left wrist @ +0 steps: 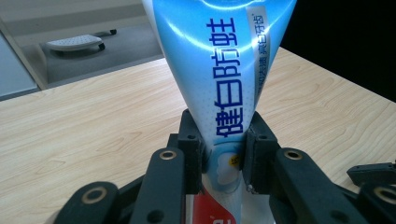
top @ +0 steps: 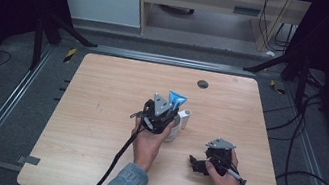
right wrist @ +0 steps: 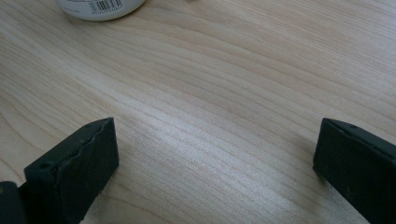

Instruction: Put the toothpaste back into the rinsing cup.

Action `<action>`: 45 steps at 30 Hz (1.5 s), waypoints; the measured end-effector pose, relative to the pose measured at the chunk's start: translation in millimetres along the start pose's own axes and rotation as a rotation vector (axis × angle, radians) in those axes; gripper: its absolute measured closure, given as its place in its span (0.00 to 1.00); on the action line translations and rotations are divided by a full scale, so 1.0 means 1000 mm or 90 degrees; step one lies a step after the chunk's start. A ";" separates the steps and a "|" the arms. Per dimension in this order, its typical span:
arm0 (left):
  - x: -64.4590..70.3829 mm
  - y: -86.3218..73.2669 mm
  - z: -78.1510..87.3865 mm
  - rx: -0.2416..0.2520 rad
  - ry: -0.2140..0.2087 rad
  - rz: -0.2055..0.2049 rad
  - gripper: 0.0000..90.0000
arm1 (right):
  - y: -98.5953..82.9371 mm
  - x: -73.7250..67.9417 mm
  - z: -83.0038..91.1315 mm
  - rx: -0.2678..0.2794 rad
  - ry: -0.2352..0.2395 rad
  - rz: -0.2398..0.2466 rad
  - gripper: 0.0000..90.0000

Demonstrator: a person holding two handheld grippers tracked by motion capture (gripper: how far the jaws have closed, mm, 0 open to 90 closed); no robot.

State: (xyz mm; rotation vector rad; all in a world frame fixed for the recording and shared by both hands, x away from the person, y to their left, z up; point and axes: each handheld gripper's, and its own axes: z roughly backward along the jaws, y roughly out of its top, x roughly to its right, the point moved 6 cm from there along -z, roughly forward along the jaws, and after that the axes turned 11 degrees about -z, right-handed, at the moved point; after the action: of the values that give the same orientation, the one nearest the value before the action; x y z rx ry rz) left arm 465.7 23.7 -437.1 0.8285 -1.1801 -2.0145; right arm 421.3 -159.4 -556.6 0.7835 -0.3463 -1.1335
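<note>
Nearest us, our right gripper [top: 197, 163] sits at about five o'clock on the wooden worktop [top: 96, 126], its fingers [right wrist: 74, 170] spread wide over bare wood. Our left gripper [left wrist: 223, 161], near the worktop's centre, has its fingers clamped on a blue and white toothpaste tube [left wrist: 219, 70], which stands upright. A white cup [top: 174, 129] sits just beside that gripper, at its three o'clock.

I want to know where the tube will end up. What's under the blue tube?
A white cup sits below the tube, which the left hand-held gripper grips. The cup's inside is hidden by the gripper.
</note>
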 end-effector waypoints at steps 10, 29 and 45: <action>-0.001 -0.002 -0.001 0.002 0.005 0.007 0.80 | 0.000 0.000 0.000 0.000 0.000 0.000 0.00; -0.001 -0.002 -0.004 0.001 0.008 0.011 0.80 | 0.000 0.000 0.000 0.000 0.000 0.000 0.00; -0.006 -0.001 -0.015 0.006 0.012 0.034 0.79 | 0.000 0.000 0.000 0.000 0.002 0.002 0.00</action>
State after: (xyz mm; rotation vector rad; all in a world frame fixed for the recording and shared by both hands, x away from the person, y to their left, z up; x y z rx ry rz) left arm 481.4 21.5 -442.7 0.8105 -1.1893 -1.9554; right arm 421.8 -159.3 -556.5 0.7832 -0.3451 -1.1291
